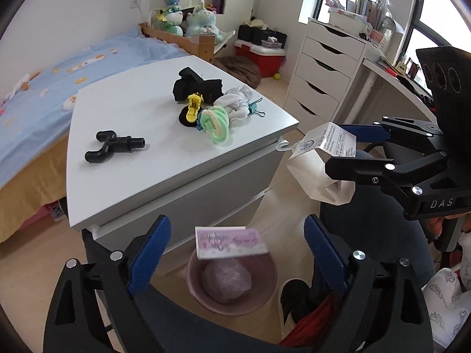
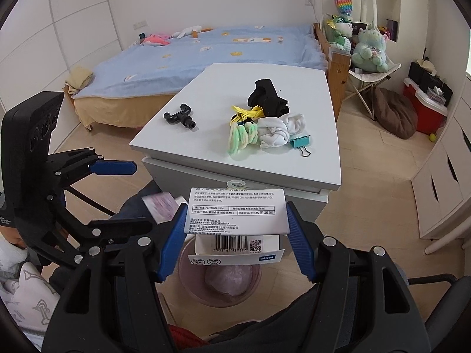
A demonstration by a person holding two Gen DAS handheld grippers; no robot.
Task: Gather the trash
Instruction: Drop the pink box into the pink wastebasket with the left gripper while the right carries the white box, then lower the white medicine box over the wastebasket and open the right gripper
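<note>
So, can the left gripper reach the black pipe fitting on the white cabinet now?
Probably yes. The left gripper is open and empty, a pink card dropping from it. The black pipe fitting lies alone on the white cabinet, nothing between them.

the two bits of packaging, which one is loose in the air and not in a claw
The small pink card, blurred in mid-air above the pink bin, between the open left claw fingers. The white sock label is gripped in the right claw.
</note>
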